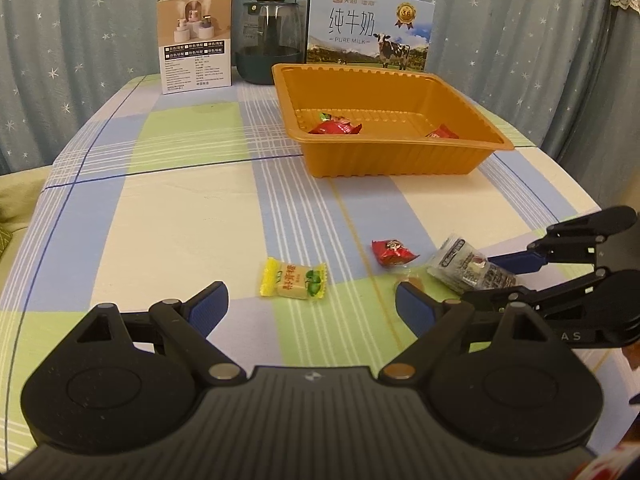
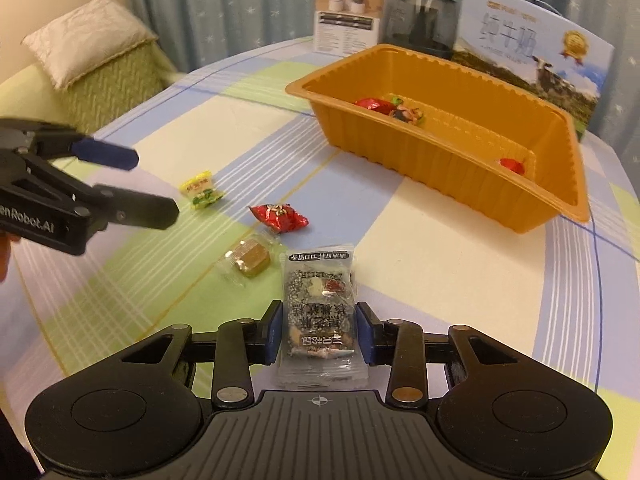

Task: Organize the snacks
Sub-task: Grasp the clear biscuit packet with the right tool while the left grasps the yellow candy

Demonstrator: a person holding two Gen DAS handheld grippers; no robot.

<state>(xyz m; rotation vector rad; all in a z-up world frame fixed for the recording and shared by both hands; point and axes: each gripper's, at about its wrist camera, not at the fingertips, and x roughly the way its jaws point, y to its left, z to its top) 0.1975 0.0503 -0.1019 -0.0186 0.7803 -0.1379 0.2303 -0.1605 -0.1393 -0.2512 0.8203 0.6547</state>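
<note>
Snacks on the bench [image 1: 180, 216], outside the tray: four.
- One clear-and-black printed snack packet [image 2: 320, 312], lying flat on the cloth nearest the right hand-held gripper [image 2: 319, 334]. It is pinched between the two blue pads [image 2: 273, 334], which are pressed against its long sides. No earlier picture is available for comparison.
- One brown sweet in clear wrap [image 2: 250, 262], just beside the packet, on its far left side.
- One red-wrapped sweet [image 2: 279, 216], beyond the brown one, between the packet and the tray.
- One yellow-and-green sweet [image 2: 201, 190], furthest from the packet on the left.

Snacks in the orange tray [image 2: 448, 176], which is set well beyond the packet: red-wrapped pieces are seen at two spots, a cluster at one end and a single piece at the other. The cluster's count cannot be told.

Left hand-held gripper [image 1: 312, 300]: one, jaws spread wide, held above the cloth with the yellow-and-green sweet ahead of it. Nothing is gripped.

Behind the tray, three items are stood upright: one white product box [image 1: 196, 42], one dark glass kettle [image 1: 270, 40], one milk carton box [image 1: 370, 26]. One cushion [image 2: 86, 38] is seen off the bench's far left.
</note>
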